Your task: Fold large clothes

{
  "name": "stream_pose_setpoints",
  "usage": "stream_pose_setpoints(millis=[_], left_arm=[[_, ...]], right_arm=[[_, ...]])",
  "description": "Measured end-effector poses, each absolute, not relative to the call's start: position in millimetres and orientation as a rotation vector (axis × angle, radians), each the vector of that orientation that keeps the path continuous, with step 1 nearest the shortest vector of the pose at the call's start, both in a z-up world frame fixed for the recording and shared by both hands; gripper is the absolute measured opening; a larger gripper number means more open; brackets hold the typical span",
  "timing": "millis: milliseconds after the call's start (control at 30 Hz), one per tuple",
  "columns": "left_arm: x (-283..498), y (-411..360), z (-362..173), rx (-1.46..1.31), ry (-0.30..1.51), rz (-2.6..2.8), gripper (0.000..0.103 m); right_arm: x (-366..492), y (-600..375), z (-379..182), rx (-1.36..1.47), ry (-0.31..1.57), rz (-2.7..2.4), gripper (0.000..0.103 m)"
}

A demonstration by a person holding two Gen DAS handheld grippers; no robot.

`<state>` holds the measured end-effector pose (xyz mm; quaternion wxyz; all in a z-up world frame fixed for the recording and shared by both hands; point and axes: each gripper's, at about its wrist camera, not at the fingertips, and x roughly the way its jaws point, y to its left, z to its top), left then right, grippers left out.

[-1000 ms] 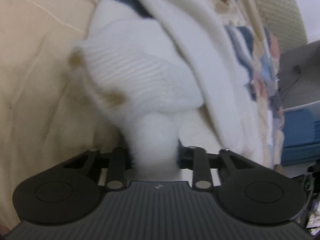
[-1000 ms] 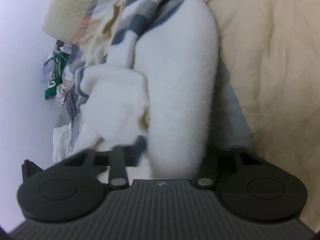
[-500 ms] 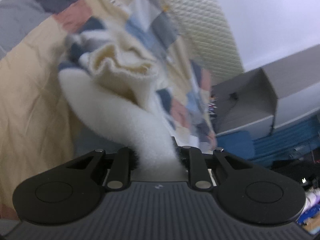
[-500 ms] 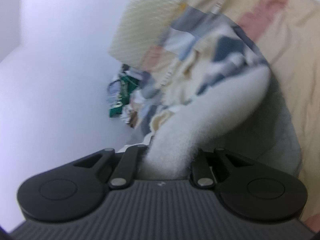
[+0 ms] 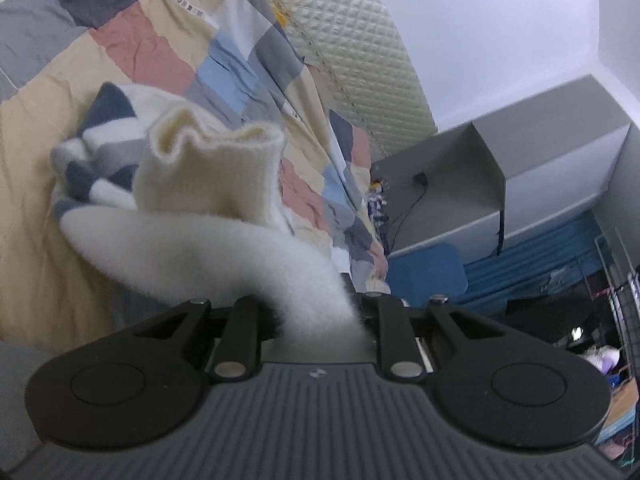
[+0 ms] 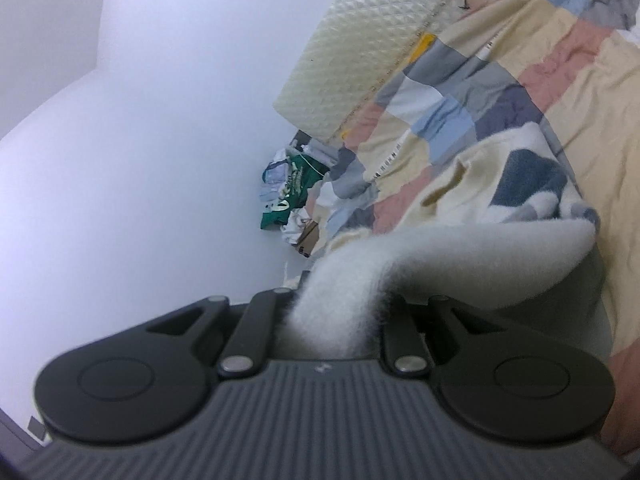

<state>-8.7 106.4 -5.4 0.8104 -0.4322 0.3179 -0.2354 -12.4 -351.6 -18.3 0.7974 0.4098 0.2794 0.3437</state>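
1. My left gripper [image 5: 320, 320] is clamped on the fuzzy white sweater [image 5: 208, 248]; only this view shows the grey cabinet [image 5: 552, 168].
2. My right gripper [image 6: 336, 328] pinches it too; here I see a clothes heap [image 6: 292, 196] by the wall.
3. The sweater hangs stretched between both grippers above the patchwork quilt [image 5: 152, 48], with open bed on either side.

A patchwork quilt [image 5: 168, 52] is covering the bed, a quilted headboard [image 5: 360, 60] is leaning against pale walls, and a grey cabinet [image 5: 552, 168] is standing alongside.
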Motion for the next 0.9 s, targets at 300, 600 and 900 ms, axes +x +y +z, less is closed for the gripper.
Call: stream_pose_setpoints(millis=[300,600,900], left_arm=[[91.8,99.2,-12.9,-1.084,0.538,-0.374,0.023],[215.6,100.7,-67.6,-1.067,0.541,-0.273,0.024],[294.2,112.8,-148.1,-1.018,0.601,-0.257,0.024]], right_arm=[[93.6,-342.6,-18.1,1.038,0.615,0.584,0.02],[217.0,-329.5,-76.6,1.023,0.668,0.505,0.02],[282.2,-328.3,-165.7,1.058,0.78,0.473,0.021]])
